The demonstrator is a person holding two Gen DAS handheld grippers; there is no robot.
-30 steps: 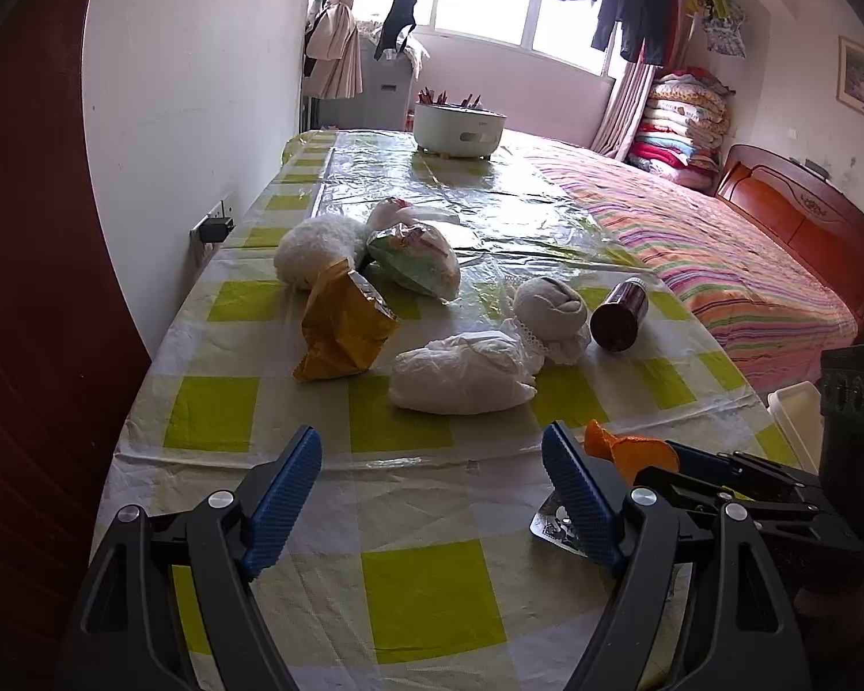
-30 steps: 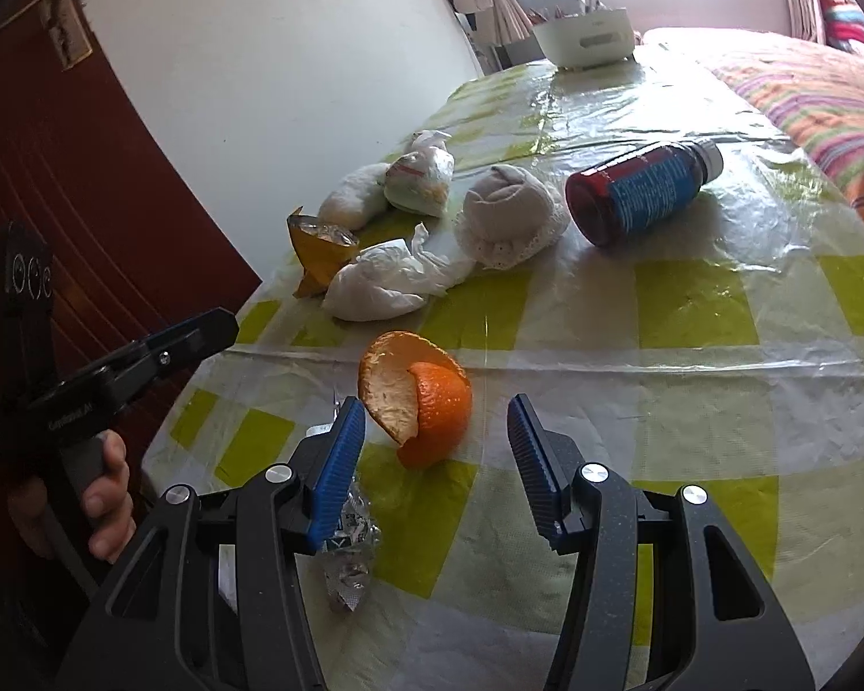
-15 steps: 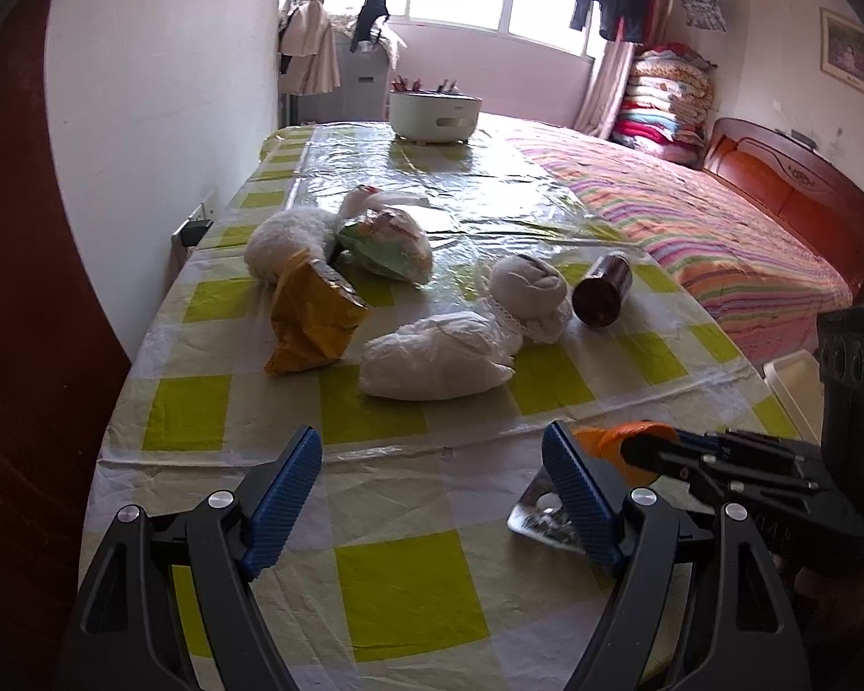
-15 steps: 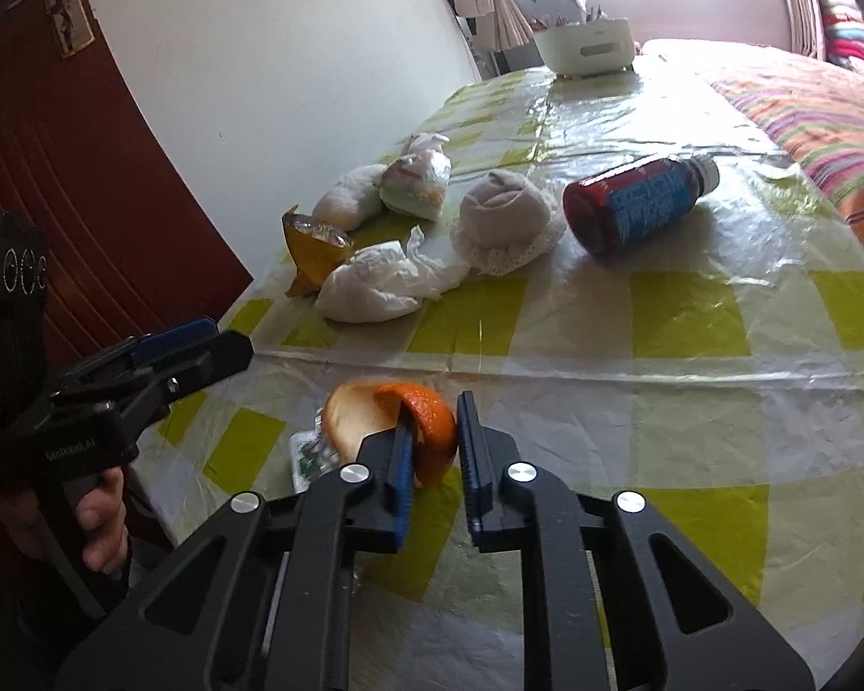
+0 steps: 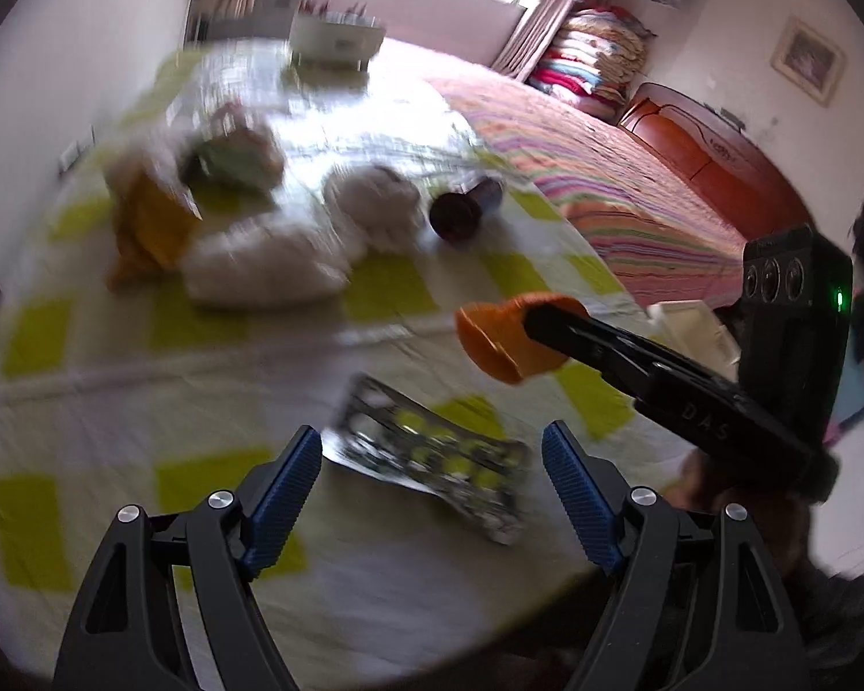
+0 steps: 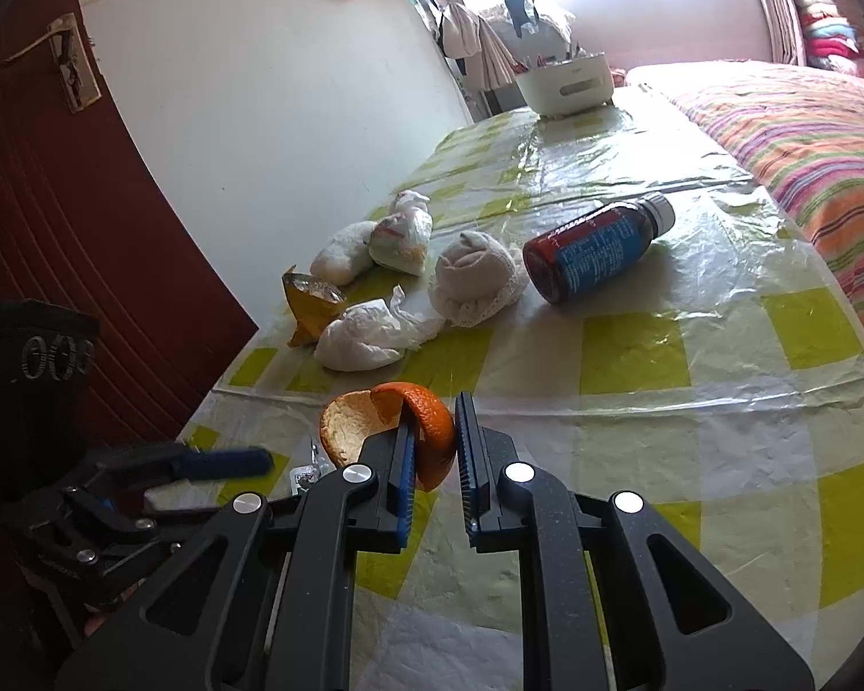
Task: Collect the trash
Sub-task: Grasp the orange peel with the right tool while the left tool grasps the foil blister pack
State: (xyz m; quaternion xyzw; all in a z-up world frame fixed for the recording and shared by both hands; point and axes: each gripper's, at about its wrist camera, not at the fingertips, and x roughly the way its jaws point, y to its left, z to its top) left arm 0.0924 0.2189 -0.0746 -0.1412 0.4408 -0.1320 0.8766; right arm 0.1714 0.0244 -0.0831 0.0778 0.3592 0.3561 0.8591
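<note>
Right gripper (image 6: 435,449) clamped on orange peel (image 6: 426,426), peel clear of table (image 6: 720,345), pinched at edge, likely for carrying to bin. Left gripper (image 5: 432,489) wide, empty, poised over foil blister pack (image 5: 432,455) lying flat on table: probable next pickup. Remaining trash: tissue (image 6: 368,334), yellow wrapper (image 6: 311,305), bottle (image 6: 593,253), grouped mid-table.

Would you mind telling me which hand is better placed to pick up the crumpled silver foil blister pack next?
Left. Its tongs are open with the foil blister pack lying just ahead between them, while the right tongs are shut on the orange peel.
</note>
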